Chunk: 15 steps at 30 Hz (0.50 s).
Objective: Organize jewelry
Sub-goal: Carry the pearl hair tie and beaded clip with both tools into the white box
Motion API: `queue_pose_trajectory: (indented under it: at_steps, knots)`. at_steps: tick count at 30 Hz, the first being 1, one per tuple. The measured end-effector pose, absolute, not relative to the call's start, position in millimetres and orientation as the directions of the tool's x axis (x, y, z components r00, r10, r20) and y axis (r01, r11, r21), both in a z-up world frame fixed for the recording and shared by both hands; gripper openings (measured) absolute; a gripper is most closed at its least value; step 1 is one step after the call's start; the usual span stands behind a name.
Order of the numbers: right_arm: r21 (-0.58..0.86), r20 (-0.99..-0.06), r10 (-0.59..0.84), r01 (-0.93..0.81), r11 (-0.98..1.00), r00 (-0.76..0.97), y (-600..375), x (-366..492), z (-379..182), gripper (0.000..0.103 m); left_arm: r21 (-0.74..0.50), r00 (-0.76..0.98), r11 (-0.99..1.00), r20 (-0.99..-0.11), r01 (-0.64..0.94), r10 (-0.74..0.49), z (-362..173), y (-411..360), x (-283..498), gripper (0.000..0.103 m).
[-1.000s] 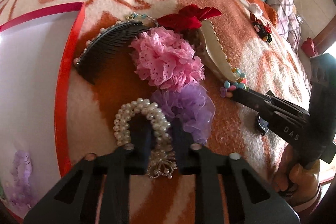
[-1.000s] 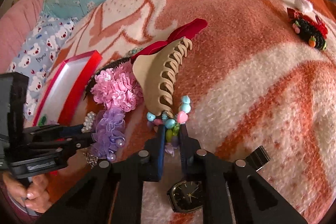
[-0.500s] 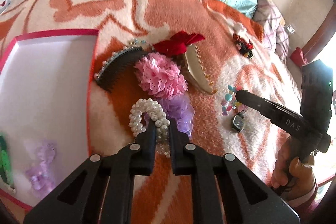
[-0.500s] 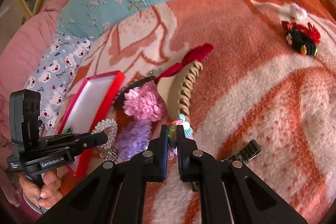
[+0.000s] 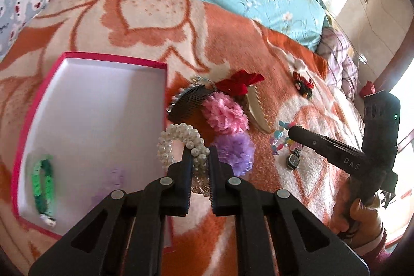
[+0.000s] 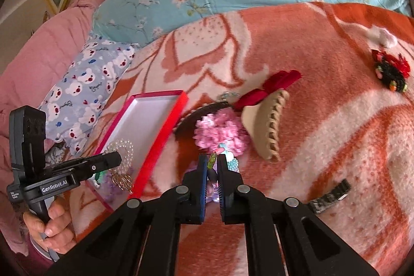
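The left gripper [image 5: 199, 159] is clamped on the white pearl bracelet [image 5: 181, 140], lifted at the red-rimmed white box's [image 5: 165, 84] 3 o'clock edge for deposit. The right gripper [image 6: 212, 164] pinches the pastel bead bracelet [image 6: 227, 158], likewise raised for transfer.

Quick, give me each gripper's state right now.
Left gripper: closed on the pearl bracelet, lifted by the red box.
Right gripper: closed on the colourful bead bracelet.
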State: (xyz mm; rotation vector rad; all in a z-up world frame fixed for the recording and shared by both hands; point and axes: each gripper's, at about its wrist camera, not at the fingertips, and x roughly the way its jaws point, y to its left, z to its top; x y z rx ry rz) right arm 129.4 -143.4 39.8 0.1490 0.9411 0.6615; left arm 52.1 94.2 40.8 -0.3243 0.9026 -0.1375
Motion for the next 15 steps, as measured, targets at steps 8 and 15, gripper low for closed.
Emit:
queue_pose_trajectory:
  at_steps: [8,15]
  knots:
    - [0.416,-0.673,0.638,-0.522,0.744,0.373,-109.5,123.9,51.3,0.007,-0.333,0.651,0.94,-0.732,-0.081,-0.203,47.5,127.9,35.7,0.009]
    - [0.463,-0.643,0.699,-0.569,0.68,0.312,-70.9,121.0,56.4,0.007,-0.331,0.667,0.933,-0.728,-0.14,-0.158,48.1,158.3,25.8,0.009]
